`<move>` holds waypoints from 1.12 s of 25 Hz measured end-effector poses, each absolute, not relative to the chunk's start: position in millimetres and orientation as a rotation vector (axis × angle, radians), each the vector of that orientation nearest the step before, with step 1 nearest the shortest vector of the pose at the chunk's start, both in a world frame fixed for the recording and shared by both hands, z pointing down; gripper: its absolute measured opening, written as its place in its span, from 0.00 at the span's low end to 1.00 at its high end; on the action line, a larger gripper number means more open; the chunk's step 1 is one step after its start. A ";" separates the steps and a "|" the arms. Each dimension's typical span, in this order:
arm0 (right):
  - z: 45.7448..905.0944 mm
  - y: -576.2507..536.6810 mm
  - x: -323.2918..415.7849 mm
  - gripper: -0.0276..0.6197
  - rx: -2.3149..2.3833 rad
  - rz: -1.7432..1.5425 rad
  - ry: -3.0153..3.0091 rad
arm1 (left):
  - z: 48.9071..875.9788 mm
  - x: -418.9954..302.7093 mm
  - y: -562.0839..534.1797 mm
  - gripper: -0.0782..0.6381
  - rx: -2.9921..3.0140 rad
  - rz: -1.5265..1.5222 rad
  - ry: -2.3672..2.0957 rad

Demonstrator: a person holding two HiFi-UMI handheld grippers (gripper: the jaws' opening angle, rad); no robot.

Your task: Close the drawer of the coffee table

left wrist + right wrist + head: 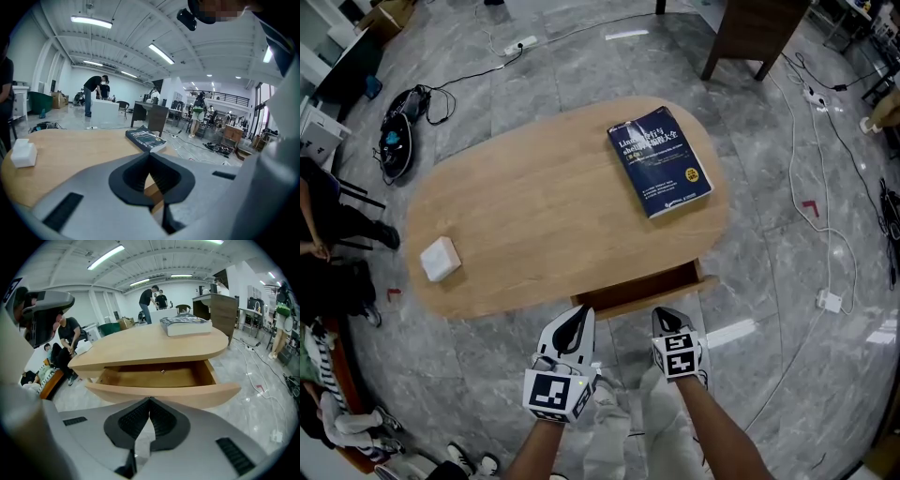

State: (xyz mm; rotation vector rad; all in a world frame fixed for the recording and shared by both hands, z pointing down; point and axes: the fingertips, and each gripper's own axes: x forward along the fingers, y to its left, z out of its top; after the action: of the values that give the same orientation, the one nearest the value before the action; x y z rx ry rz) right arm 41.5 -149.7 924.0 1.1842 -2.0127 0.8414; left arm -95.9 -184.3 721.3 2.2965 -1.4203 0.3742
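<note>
The oval wooden coffee table [534, 206] has its drawer [645, 296] pulled out on the side nearest me. In the right gripper view the drawer [159, 391] stands open just ahead, its inside bare apart from a small screw. My left gripper [580, 315] is shut, its tips close to the table edge at the drawer's left end; the left gripper view shows its tips [150, 153] meeting over the tabletop. My right gripper [667, 315] is shut too, tips [150, 400] together and a short way in front of the drawer front, holding nothing.
A dark blue book [660, 161] lies on the table's far right and a small white box [440, 259] on its left. Cables and a power strip [521, 44] run over the grey floor. A dark desk [759, 28] stands beyond; people sit at the left.
</note>
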 end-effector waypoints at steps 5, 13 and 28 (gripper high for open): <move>931.1 -153.7 35.0 0.06 1.177 0.869 -2.010 | 724.7 -98.7 -183.0 0.11 2.289 0.378 -1.421; 932.2 -156.1 37.0 0.06 1.201 0.884 -2.008 | 729.1 -97.5 -181.3 0.11 2.279 0.382 -1.421; 934.5 -156.0 35.1 0.06 1.230 0.922 -1.981 | 731.6 -97.5 -176.0 0.11 2.267 0.387 -1.426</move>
State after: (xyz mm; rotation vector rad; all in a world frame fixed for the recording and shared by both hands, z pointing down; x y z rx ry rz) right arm 35.1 -156.0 934.5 1.2297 -1.9811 0.9216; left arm -97.5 -176.0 731.6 2.2675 -1.4258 0.3875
